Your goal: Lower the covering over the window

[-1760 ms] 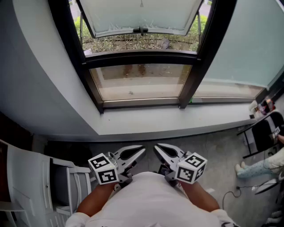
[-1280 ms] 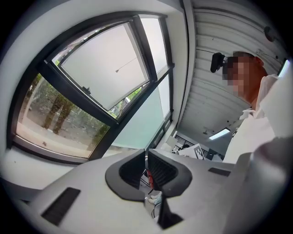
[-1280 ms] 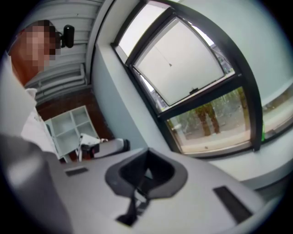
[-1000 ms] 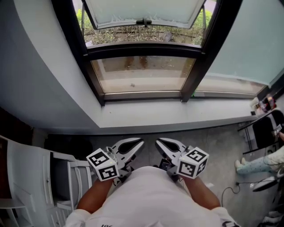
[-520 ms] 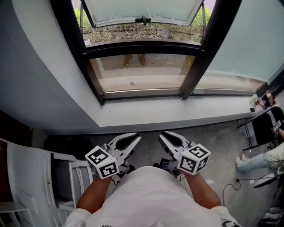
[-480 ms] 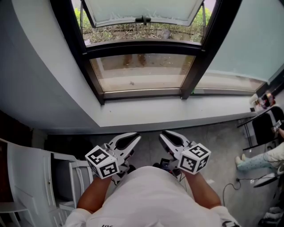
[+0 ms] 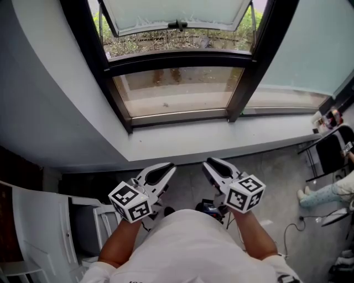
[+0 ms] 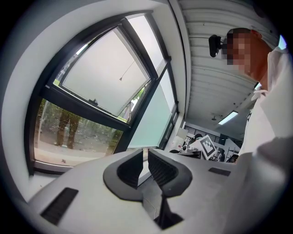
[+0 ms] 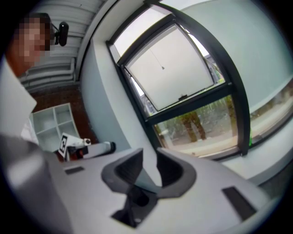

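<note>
Glass in a black frame makes up the window, seen from above with both grippers held low in front of it. Its upper sash is whitish and tilted outward, with a small dark handle on its bottom edge, and plants show through the gap beneath. The lower pane is clear and looks onto bare ground. A thin cord ending in a small bead hangs in front of the upper sash. The covering itself cannot be made out in any view. To the right, a pale green panel fills the next bay; whether it is glass or a shade cannot be told. A pale sill runs below the frame.

The left gripper points toward the sill with its jaws drawn nearly together and nothing between them. The right gripper, just beside it, has just been opening. Its jaws stand partly apart with nothing between them. Neither gripper touches the window or the cord. A white shelf stands at the person's left.
</note>
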`<state>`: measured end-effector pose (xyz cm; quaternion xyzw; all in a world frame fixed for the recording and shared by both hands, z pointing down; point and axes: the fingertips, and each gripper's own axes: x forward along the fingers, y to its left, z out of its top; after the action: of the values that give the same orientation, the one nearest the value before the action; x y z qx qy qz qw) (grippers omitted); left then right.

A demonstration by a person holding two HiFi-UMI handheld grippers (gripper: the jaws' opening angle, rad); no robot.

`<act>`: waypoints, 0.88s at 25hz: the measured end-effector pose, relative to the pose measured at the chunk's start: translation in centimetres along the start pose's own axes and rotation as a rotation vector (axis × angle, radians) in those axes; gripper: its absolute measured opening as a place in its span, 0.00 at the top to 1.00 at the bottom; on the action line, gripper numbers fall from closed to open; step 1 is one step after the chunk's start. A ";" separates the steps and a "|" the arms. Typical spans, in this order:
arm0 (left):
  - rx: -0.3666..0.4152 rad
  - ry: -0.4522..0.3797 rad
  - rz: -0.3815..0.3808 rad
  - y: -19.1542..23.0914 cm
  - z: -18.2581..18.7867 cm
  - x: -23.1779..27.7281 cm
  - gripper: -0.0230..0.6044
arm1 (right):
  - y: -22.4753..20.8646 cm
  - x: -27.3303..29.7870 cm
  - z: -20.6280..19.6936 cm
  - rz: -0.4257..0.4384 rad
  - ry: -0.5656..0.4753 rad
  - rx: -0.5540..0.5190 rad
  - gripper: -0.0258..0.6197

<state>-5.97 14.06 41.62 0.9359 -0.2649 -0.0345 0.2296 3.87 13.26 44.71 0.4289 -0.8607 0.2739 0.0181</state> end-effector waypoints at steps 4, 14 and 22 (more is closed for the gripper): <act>0.006 0.001 -0.007 0.8 0.5 -0.6 0.90 | 0.3 0.8 0.1 -0.016 -0.015 0.006 0.82; 0.002 0.022 -0.031 2.5 0.4 -2.1 0.90 | 0.9 2.5 -0.3 -0.045 -0.035 0.025 0.82; -0.015 0.029 -0.035 3.9 0.2 -0.9 0.90 | -0.6 3.9 0.0 -0.051 -0.018 0.030 0.82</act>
<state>-8.66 11.54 43.14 0.9390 -0.2449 -0.0268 0.2399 1.87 10.18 46.04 0.4533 -0.8454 0.2823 0.0107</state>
